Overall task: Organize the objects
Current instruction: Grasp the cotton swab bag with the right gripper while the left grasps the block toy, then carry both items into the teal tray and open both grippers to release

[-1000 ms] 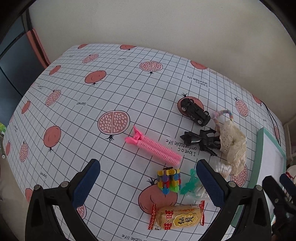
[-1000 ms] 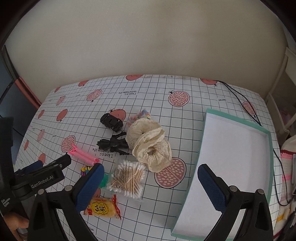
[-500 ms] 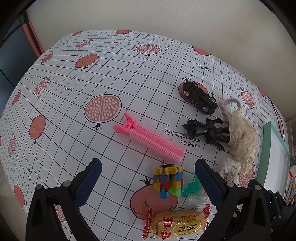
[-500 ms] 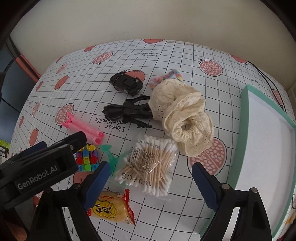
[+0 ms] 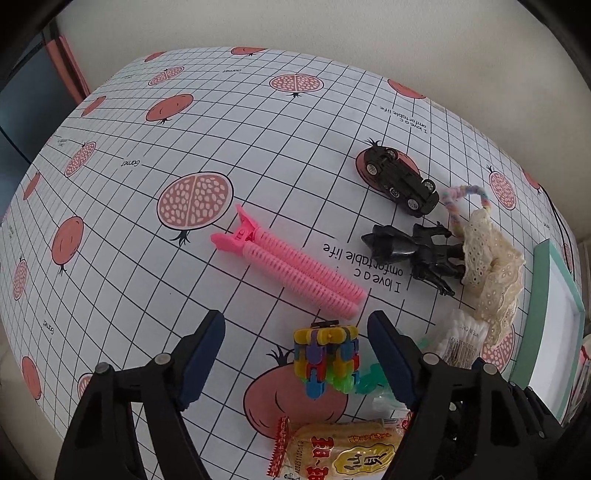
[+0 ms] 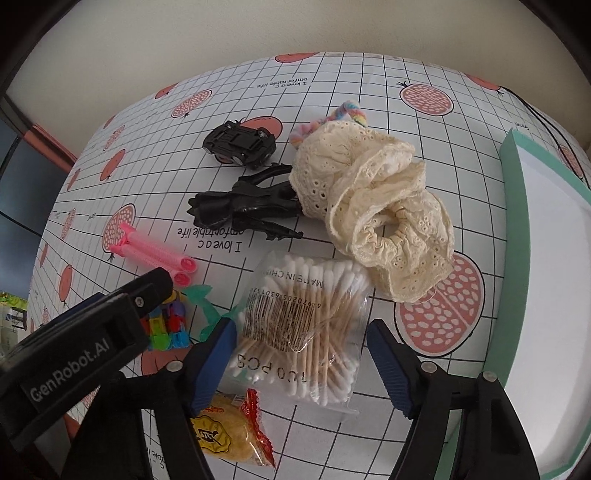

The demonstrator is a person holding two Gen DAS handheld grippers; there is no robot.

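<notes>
While both claws stand open and empty, right claw (image 6: 301, 354) straddles the cotton swab bag (image 6: 303, 325), apparently for pickup toward the tray (image 6: 511, 192).

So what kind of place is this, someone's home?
Probably a home, though I can't be sure. The table wears a pomegranate-print cloth and holds household odds and ends: a toy car, a scrunchie, a bag of cotton swabs. A plain wall stands behind.
</notes>
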